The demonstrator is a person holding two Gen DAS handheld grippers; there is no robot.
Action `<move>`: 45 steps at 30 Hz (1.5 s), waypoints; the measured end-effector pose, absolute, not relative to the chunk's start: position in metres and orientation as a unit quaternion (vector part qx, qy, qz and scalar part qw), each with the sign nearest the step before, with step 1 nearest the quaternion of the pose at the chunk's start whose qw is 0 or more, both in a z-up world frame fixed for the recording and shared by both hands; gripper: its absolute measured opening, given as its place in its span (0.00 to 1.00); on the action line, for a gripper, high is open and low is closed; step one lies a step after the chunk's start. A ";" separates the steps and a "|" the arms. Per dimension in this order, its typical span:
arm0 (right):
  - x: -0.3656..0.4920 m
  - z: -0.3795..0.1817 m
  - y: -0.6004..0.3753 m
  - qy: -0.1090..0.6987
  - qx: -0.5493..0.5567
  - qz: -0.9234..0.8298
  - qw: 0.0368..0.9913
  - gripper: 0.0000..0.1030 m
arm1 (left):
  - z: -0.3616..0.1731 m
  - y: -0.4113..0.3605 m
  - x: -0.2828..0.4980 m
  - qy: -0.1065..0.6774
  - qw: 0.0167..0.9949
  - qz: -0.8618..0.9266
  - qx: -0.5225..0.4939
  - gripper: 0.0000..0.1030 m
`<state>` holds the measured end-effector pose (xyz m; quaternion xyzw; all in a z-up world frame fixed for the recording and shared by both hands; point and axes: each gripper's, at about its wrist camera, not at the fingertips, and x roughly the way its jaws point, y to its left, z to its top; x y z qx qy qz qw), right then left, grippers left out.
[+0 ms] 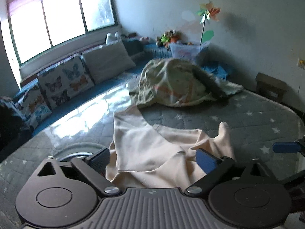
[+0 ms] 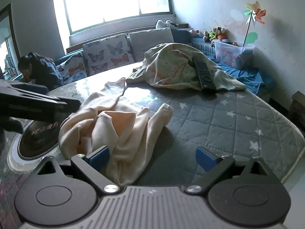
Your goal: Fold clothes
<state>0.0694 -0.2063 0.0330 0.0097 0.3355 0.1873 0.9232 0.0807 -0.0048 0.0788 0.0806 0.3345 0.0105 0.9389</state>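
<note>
A cream garment (image 1: 152, 148) lies rumpled on a grey star-quilted table (image 1: 247, 118). My left gripper (image 1: 152, 162) is open, its jaws wide apart over the garment's near part, with cloth between and under them. In the right wrist view the same garment (image 2: 118, 126) lies bunched in folds. My right gripper (image 2: 152, 159) is open; its left finger (image 2: 99, 157) touches the cloth's near edge and its right finger (image 2: 205, 159) is over bare table. The left gripper's body (image 2: 38, 105) shows at the left edge there.
A patterned green cloth heap (image 2: 181, 70) with a black remote control (image 2: 204, 74) on it lies at the table's far side. A round black-and-white disc (image 2: 36, 143) sits at the table's left. Butterfly cushions (image 2: 106, 55), a plastic bin (image 2: 232, 51) and a seated person (image 2: 38, 70) are beyond.
</note>
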 end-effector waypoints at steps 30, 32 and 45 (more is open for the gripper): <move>0.105 0.030 -0.159 0.365 0.066 0.318 0.873 0.13 | 0.069 0.024 0.057 0.358 0.931 -0.021 0.071 0.05; 0.098 0.031 -0.160 0.361 0.063 0.323 0.872 0.05 | 0.070 0.026 0.051 0.360 0.930 -0.019 0.073 0.05; 0.003 0.049 -0.182 0.373 0.006 0.443 0.815 0.05 | 0.083 0.018 0.018 0.367 0.920 -0.071 0.119 0.10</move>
